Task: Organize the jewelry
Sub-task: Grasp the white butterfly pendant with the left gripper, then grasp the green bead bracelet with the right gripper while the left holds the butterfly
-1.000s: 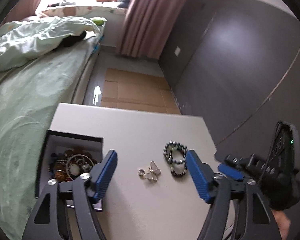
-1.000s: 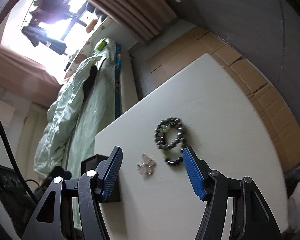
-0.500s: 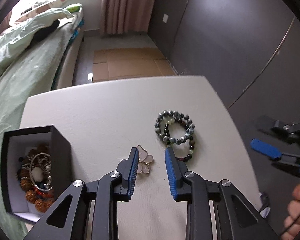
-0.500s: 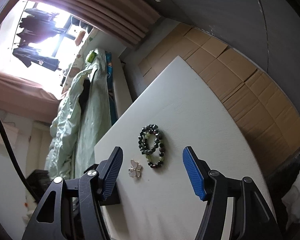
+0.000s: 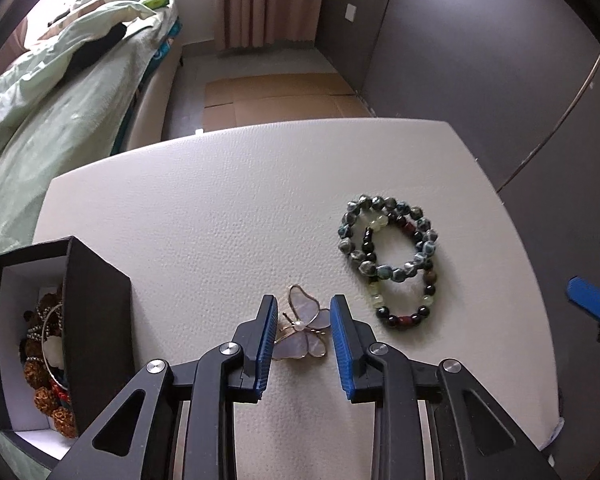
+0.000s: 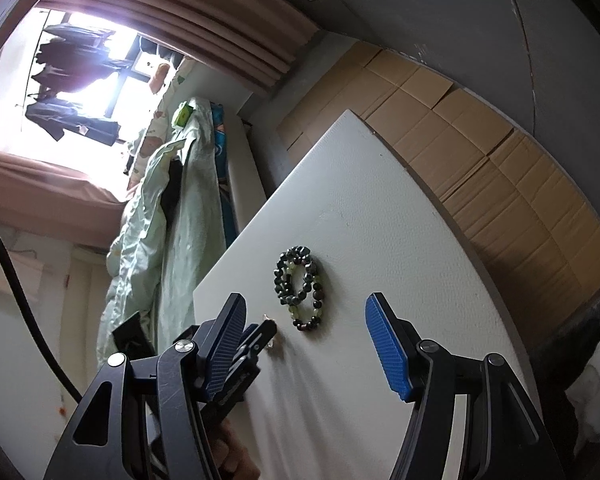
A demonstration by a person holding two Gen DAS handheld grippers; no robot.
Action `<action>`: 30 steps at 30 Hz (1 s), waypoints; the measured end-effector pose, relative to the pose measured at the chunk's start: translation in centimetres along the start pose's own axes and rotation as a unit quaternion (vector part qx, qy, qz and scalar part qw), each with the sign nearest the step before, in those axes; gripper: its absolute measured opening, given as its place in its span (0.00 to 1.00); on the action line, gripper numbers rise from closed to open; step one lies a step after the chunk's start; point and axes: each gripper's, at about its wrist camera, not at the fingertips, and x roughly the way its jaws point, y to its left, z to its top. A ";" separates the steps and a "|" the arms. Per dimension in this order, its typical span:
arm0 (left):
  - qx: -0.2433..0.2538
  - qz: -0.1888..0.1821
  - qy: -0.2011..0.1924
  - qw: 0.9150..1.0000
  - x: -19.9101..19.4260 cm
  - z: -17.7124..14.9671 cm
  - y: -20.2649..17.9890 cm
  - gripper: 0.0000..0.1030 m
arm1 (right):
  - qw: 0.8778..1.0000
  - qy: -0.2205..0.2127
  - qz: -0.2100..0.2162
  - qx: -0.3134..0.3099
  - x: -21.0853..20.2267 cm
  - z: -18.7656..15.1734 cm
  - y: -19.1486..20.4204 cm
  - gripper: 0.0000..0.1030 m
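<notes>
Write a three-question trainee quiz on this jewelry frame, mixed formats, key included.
1. True or false: the pale butterfly brooch lies between the blue pads of the left gripper.
2. Where do the two overlapping beaded bracelets lie? A) in the black open box B) on the white tabletop C) in the right gripper
3. Fill in: the black box already holds ___.

Key: 1 true; 2 B; 3 jewelry (beads and a ring-shaped piece).

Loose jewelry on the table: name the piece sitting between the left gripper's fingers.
The butterfly brooch, pearly with gold edging, lies between the left gripper fingers. The two beaded bracelets lie off to its right.
</notes>
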 end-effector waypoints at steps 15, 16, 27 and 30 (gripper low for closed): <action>-0.010 -0.024 -0.004 1.000 -1.0 0.1 0.4 0.11 | 1.000 0.017 -0.005 -0.012 1.5 -0.4 1.0 0.61; -0.011 -0.025 -0.003 1.000 -1.0 0.0 0.5 0.11 | 1.000 0.018 -0.007 -0.013 1.7 -0.4 1.0 0.61; -0.033 -0.055 -0.033 0.997 -4.0 0.4 1.9 0.11 | 0.998 0.031 -0.027 -0.045 5.1 -0.8 2.7 0.44; -0.043 -0.061 -0.045 0.996 -5.0 0.6 2.6 0.11 | 0.997 0.029 -0.042 -0.065 5.9 -0.8 3.3 0.34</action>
